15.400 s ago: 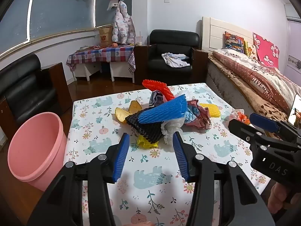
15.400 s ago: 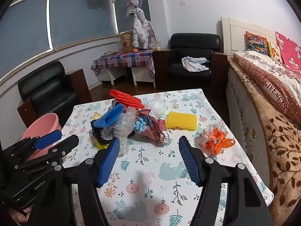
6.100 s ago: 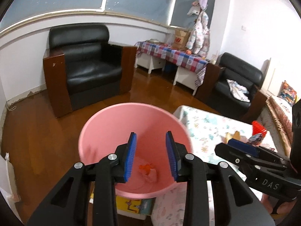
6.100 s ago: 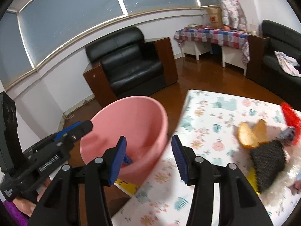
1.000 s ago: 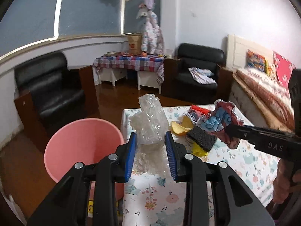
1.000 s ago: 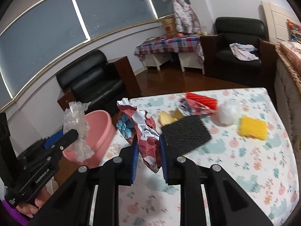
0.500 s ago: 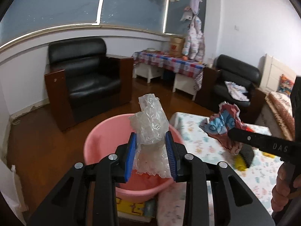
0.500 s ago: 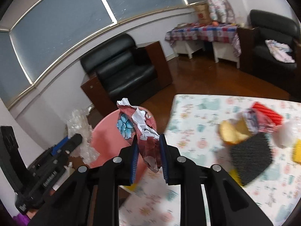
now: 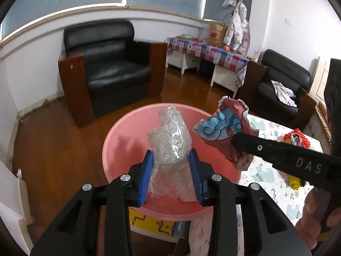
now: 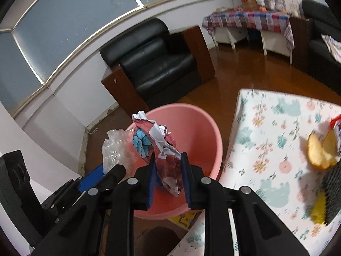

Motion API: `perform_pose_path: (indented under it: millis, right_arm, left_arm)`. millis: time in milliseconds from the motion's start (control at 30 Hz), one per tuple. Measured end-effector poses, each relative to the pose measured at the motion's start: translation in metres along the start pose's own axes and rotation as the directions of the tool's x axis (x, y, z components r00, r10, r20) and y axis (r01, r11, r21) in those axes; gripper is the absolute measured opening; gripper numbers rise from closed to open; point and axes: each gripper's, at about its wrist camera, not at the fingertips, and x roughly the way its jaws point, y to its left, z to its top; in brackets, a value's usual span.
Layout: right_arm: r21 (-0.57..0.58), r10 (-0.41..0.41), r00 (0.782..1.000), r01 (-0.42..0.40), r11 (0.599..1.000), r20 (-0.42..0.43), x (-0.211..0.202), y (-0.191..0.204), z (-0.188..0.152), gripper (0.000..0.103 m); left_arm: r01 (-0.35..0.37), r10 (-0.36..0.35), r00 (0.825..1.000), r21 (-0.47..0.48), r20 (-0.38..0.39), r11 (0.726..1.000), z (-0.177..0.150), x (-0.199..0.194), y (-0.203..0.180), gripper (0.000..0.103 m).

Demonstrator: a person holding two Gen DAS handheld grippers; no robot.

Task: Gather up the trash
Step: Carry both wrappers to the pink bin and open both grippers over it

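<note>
Trash hangs over a pink bucket in both sets of tongs. The left tongs carry a wad of clear plastic film between their blue pads; their jaws are opening, with the film between them, its upper part standing above the pads and its lower part draping toward the bucket's inside. The right tongs are pinched narrow on a crumpled wrapper, maroon with blue and white print, which sticks up above the blue pads and hangs below them, over the bucket's mouth. In the left wrist view the right tongs reach in from the right edge, with part of a hand behind them, and the wrapper sits just beside the film.

The bucket stands on a brown wooden floor, close against the edge of a surface covered in a floral cloth. On that surface lie more scraps: yellow peel, a black mesh piece, something yellow below it, and a red item near the far end. Beyond the bucket a black armchair stands by the wall under a curved window. A second black armchair and a side table under a checked cloth sit farther back.
</note>
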Motion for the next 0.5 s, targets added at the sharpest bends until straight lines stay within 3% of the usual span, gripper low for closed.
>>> perform_pose_path:
  millis: [200,300,500]
  right_arm:
    - [0.003,-0.013,1.000,0.013,1.000,-0.025,0.0105,-0.0057,-0.0050,0.025]
    - [0.001,-0.021,1.000,0.021,1.000,-0.016,0.0095,-0.0073,-0.0069,0.038]
    - [-0.015,-0.033,0.999,0.033,0.999,0.000,0.0014,-0.0098,-0.0107,0.039]
  left_arm:
    - [0.016,-0.016,0.999,-0.025,-0.033,1.000,-0.0017,0.0080,0.0103,0.041]
    - [0.017,-0.018,0.999,-0.034,-0.030,0.999,-0.0022,0.0074,0.0113,0.041]
    - [0.038,-0.038,0.999,-0.040,-0.006,0.999,-0.0019,-0.0013,0.0100,0.041]
